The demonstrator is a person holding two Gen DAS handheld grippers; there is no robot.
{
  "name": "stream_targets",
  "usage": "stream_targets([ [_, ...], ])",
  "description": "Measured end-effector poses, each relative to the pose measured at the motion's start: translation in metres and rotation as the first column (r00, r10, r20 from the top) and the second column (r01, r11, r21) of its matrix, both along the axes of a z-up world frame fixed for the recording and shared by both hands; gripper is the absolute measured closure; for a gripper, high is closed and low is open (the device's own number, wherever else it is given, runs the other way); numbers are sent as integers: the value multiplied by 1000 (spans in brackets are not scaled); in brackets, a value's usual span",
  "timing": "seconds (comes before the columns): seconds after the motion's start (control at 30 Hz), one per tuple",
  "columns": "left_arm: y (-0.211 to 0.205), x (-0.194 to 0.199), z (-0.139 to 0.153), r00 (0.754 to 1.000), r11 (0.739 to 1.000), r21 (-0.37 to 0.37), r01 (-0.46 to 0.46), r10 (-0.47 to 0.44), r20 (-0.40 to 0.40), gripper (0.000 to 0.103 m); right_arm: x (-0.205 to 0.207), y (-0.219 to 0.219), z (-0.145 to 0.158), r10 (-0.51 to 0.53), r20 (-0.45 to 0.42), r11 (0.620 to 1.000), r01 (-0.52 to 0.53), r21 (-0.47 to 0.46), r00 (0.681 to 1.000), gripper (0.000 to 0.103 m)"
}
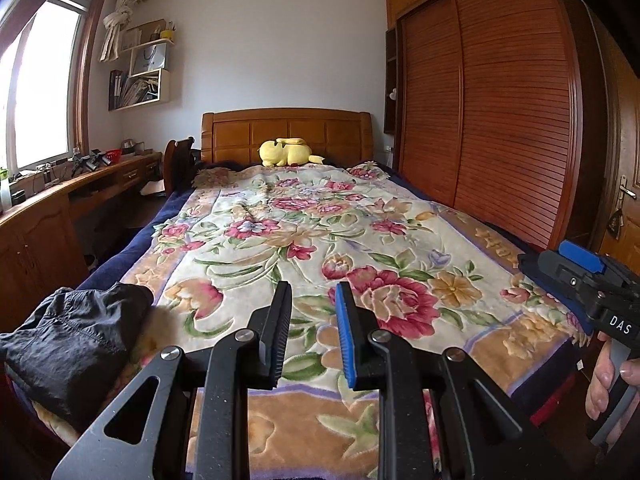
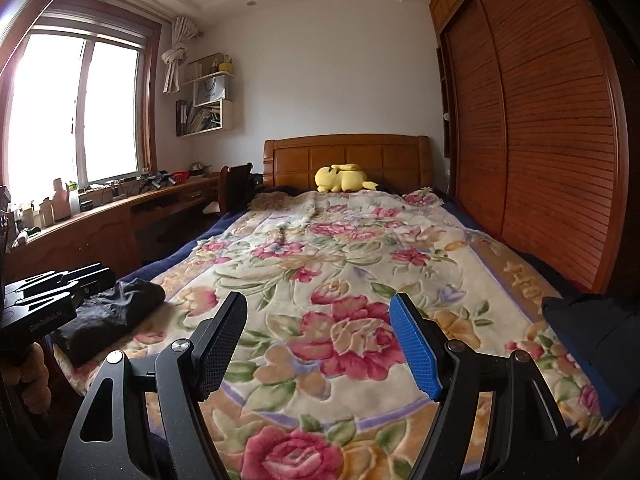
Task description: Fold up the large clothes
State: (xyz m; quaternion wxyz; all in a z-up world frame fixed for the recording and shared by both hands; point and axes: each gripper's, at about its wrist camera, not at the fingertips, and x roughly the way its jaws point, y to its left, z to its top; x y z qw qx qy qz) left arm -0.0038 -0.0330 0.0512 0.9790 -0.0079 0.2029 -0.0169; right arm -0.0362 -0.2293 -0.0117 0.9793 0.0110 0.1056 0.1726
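A: What's on the far left?

B: A wooden worktop (image 2: 120, 204) under the window, cluttered with small things. Next comes the bed (image 1: 132, 252), covered by a flowered blanket (image 1: 304, 240).

A: And the clothes?

B: A dark garment (image 1: 76, 340) lies bunched on the blanket's near left corner. A second dark blue cloth (image 2: 592, 340) sits at the near right edge.

A: The tools?

B: The left hand-held gripper (image 1: 312, 332) hovers above the blanket just right of the garment, fingers slightly parted, holding nothing. The right hand-held gripper (image 2: 320, 344) is spread wide, also bare.

A: Farther back?

B: A yellow plush toy (image 1: 288, 152) rests against the headboard, and a slatted wardrobe (image 1: 500, 120) stands on the right.
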Motion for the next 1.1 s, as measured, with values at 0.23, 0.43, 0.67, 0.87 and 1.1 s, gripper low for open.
stream_targets([
  [0.23,-2,-4,1,1000,1000,0,-2,2,6,80,11,-1,1,-4,-6,1000,4,-1,1000,27],
  [0.43,-5,-6,2,1000,1000,1,-2,2,7,80,15,-6,3,2,-9,1000,-2,0,1000,27],
  [0.67,-5,-7,3,1000,1000,2,-2,2,8,80,15,-7,2,4,-8,1000,-4,0,1000,27],
  [0.87,-5,-8,3,1000,1000,2,-4,4,10,80,15,-8,1,6,-5,1000,-6,1,1000,27],
  [1.1,-5,-8,3,1000,1000,2,-4,4,11,80,14,-8,1,11,0,1000,-11,2,1000,27],
])
